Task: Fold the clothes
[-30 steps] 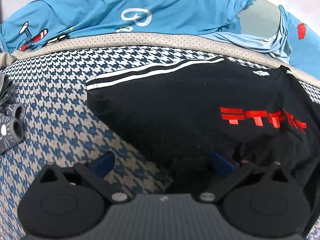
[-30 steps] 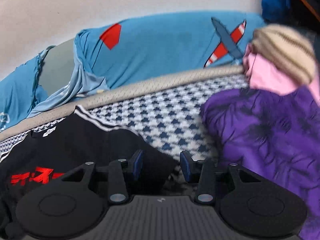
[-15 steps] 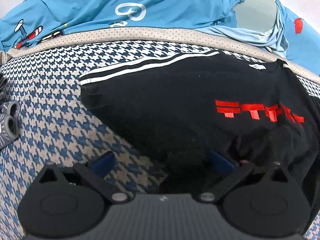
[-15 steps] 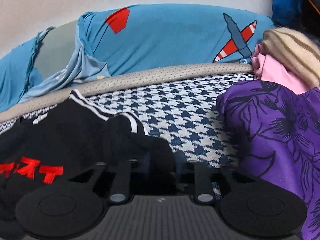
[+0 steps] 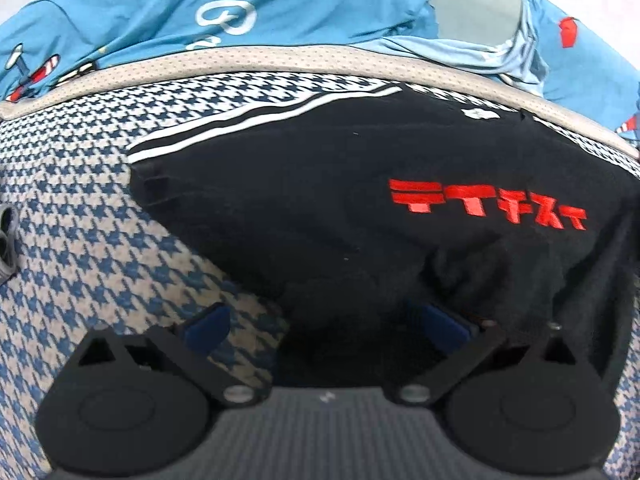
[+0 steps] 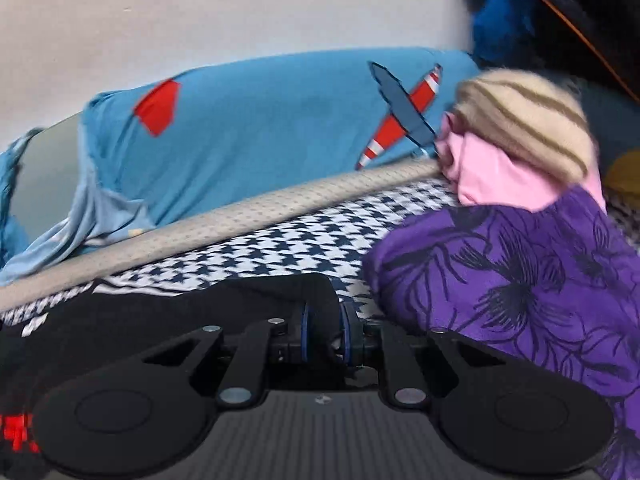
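Garment: black T-shirt with red block lettering and white shoulder stripes [image 5: 320, 200], spread on the blue-and-cream houndstooth cushion [image 5: 80, 240], collar toward the far edge; in the right wrist view its sleeve end [image 6: 280, 300] lies bunched at the fingers.

Right gripper [image 6: 324, 332]: blue-padded fingers drawn close together with a fold of the black cloth pinched between them, low over the cushion.

Left gripper [image 5: 324, 324]: fingers spread wide; the left pad [image 5: 206, 322] sits over bare houndstooth, the right pad [image 5: 444, 324] over the shirt's lower hem, with the hem edge lying in the gap. It grips nothing.

Cushion edge: beige dotted piping [image 5: 280, 60] runs along the far side, just behind the shirt collar.

Behind: bright blue cloth printed with red-and-white aeroplanes [image 6: 280, 140], draped over the backrest; a pale wall [image 6: 240, 8] above it.

Right side: purple fabric with dark flower print [image 6: 520, 280], just beside the pinched sleeve; a pink garment [image 6: 488, 176] and a cream knit piece with brown stripes [image 6: 524, 120] stacked on it.

Left edge: small grey object [image 5: 6, 232], too cropped to identify.
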Action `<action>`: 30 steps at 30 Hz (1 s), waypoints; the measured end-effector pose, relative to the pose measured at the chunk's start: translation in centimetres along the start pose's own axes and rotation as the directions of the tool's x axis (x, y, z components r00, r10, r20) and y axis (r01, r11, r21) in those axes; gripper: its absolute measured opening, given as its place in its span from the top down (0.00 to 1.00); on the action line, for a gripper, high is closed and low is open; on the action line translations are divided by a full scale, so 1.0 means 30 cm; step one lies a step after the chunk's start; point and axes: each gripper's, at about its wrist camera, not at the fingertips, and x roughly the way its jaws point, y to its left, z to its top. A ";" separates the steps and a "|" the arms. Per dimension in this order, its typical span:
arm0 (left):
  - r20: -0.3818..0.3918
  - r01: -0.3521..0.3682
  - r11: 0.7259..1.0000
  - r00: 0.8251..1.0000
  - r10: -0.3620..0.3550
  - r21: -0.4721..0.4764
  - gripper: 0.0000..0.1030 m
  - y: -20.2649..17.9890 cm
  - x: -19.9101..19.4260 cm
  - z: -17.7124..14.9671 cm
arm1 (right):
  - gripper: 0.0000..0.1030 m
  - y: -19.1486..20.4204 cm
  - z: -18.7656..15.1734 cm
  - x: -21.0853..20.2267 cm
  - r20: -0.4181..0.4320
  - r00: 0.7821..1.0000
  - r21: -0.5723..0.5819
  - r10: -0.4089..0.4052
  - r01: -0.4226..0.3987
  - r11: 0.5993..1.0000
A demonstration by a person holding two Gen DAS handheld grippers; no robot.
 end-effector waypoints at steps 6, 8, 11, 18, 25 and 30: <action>0.001 -0.001 1.000 1.000 0.001 0.030 0.00 -0.015 -0.004 -0.008 | 0.78 0.018 0.000 0.046 -0.036 0.997 -0.017 -0.070 0.070 0.997; 0.012 -0.013 0.999 1.000 0.013 0.035 0.00 -0.010 -0.012 -0.011 | 0.73 0.022 0.003 0.042 -0.037 0.996 -0.016 -0.083 0.083 0.996; 0.030 -0.028 0.999 0.999 0.027 0.030 0.00 0.007 -0.028 -0.016 | 0.63 0.023 0.005 -0.012 -0.025 0.998 -0.007 -0.058 0.058 0.998; 0.040 -0.031 0.999 0.999 0.030 0.032 0.00 0.011 -0.059 -0.054 | 0.60 0.049 -0.008 -0.134 -0.054 0.998 -0.012 0.018 -0.019 1.000; 0.074 -0.028 0.997 0.997 0.023 0.068 0.00 -0.007 -0.117 -0.120 | 0.51 0.054 -0.079 -0.256 -0.098 0.991 0.037 0.086 -0.083 0.996; 0.098 -0.038 0.995 0.995 0.028 0.096 0.00 -0.007 -0.162 -0.165 | 0.49 0.048 -0.139 -0.340 -0.128 0.983 0.076 0.131 -0.122 0.990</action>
